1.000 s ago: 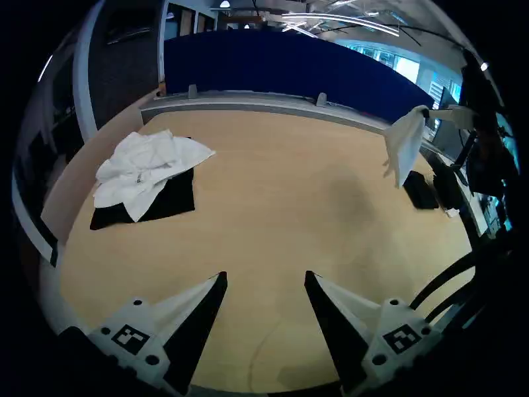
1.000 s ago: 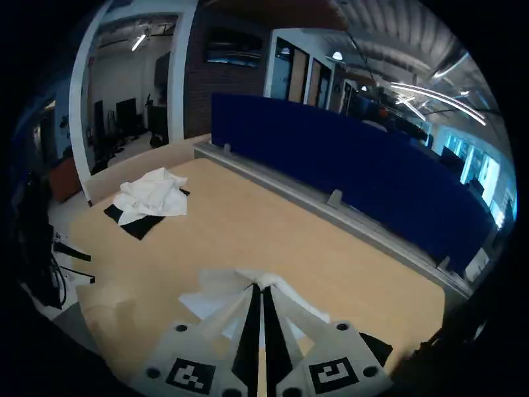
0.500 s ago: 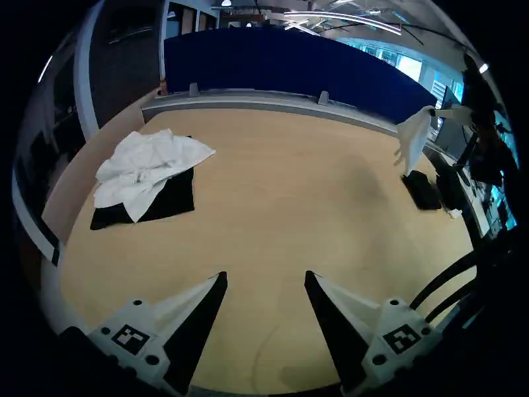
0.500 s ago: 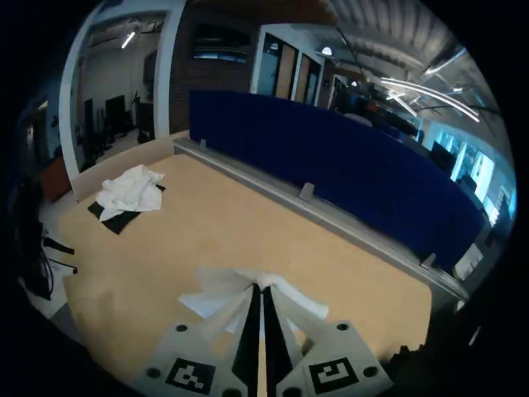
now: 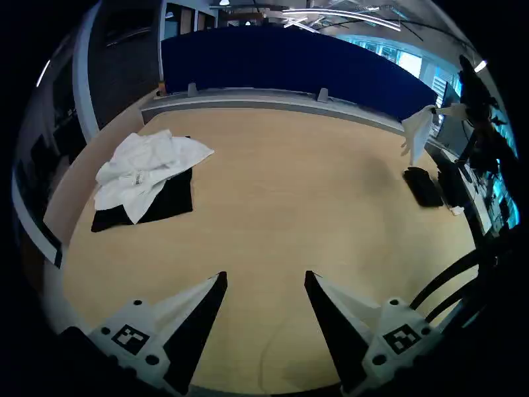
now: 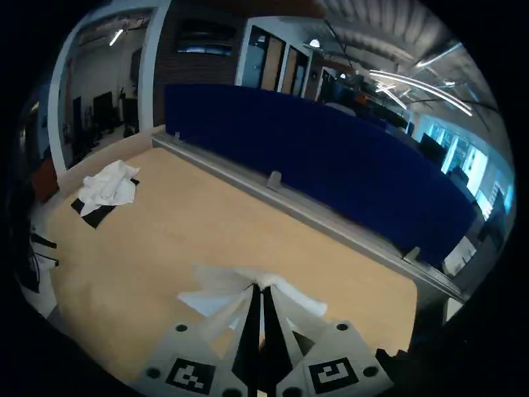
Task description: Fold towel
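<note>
Swinging rightward, the right gripper [image 6: 260,288] has carried its small white cloth towel [image 6: 215,281] farther from the heap of crumpled white towels [image 6: 106,187] on a black mat [image 6: 92,215], which now sits smaller and nearer the left rim of the right gripper view. Its jaws are closed tight on a bunched part of the cloth, which hangs clear of the pale wooden tabletop [image 5: 284,185] (a limp drape near the table's right edge in the left gripper view). The left gripper [image 5: 264,274] hovers with jaws spread wide, holding nothing. To fold well, the towel should first be laid flat mid-table, so the free gripper can find a corner. Room is ample: bare wood runs between the heap and a flat black object [image 5: 422,186], perhaps a second mat, and the dark blue fabric partition [image 5: 284,63] closes the back edge.
</note>
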The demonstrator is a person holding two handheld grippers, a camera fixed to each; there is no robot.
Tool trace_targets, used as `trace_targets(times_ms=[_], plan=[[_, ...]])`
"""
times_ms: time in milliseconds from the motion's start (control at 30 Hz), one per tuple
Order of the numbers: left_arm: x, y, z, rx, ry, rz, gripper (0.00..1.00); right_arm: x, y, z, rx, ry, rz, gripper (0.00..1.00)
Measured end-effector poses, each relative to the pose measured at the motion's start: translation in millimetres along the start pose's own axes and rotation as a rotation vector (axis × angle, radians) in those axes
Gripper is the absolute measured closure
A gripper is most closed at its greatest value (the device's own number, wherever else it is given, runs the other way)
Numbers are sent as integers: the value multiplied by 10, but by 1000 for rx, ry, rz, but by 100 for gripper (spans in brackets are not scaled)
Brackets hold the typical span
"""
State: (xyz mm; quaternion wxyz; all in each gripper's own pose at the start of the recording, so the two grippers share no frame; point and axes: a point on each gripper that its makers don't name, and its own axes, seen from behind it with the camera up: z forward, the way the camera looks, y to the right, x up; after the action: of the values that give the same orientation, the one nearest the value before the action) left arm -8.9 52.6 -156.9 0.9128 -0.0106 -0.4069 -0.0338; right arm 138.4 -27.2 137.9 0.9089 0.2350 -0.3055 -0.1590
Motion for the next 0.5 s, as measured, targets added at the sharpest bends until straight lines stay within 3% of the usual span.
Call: trace_targets(times_ms=[267, 500], plan=[[-5, -8, 8, 11, -6, -8, 14, -109, 415, 140, -30, -31, 11, 98], [-14, -25, -29, 24, -11, -8, 13, -172, 643, 268, -42, -50, 14, 98]])
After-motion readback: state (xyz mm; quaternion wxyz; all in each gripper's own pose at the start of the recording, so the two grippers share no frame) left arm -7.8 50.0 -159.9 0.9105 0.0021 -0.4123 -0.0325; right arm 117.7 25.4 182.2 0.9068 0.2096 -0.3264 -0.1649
